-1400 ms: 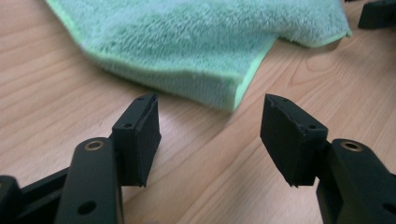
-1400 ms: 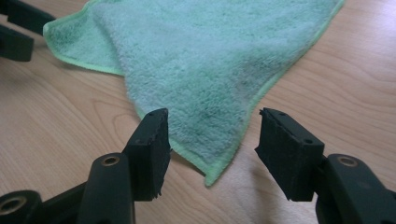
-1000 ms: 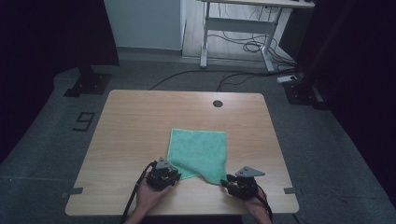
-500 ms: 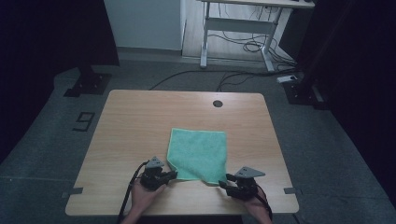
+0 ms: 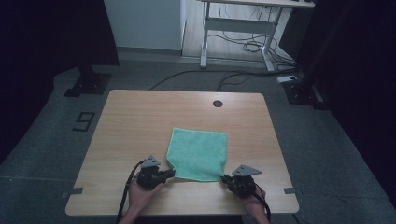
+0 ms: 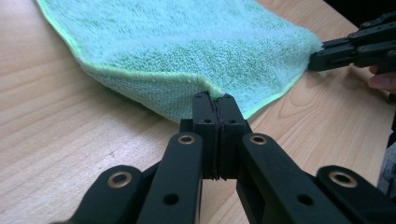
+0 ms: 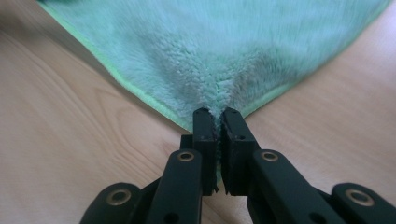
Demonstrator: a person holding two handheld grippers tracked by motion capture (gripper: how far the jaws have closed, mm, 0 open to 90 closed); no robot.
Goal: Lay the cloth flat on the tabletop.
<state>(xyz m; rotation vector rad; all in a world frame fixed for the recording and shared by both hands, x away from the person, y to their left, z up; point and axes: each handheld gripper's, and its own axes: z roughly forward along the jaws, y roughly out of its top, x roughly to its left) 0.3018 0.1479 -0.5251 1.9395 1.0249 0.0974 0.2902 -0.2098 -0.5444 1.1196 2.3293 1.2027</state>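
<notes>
L tongs (image 5: pixel 171 173): jaws pressed together on near-left corner of green towel (image 5: pixel 198 154); in left gripper view the tongs (image 6: pixel 219 100) pinch the hem, corner lifted off desk (image 5: pixel 140 121), cloth sags back from the tips w/ a fold under it.
R tongs (image 5: pixel 224 178): jaws have just been closing; now clamped on near-right corner of towel, a sliver of cloth between the pads. In right gripper view the tongs (image 7: pixel 215 114) bite the corner point, terry bunched into a ridge just ahead of the tips.
Towel: on desk, spread flat ahead of both tongs, near edge strung between them; far edge well ahead, towards the round hole (image 5: pixel 217 103) in the desk.
L hand (image 5: pixel 140 196): behind L tongs, at near edge of desk.
R hand (image 5: pixel 254 200): behind R tongs, same edge.
Vs earlier frames: L tongs were closing on corner a sec ago, shut since; L hand came up a bit, so the corner now rides off the wood & near-left edge looks pulled in. R hand: same spot. Towel body: no shift ahead of tongs.
Cross-view: R tongs (image 6: pixel 322 58) seen from left gripper view, off to the right, tips touching the far corner of the near edge.
</notes>
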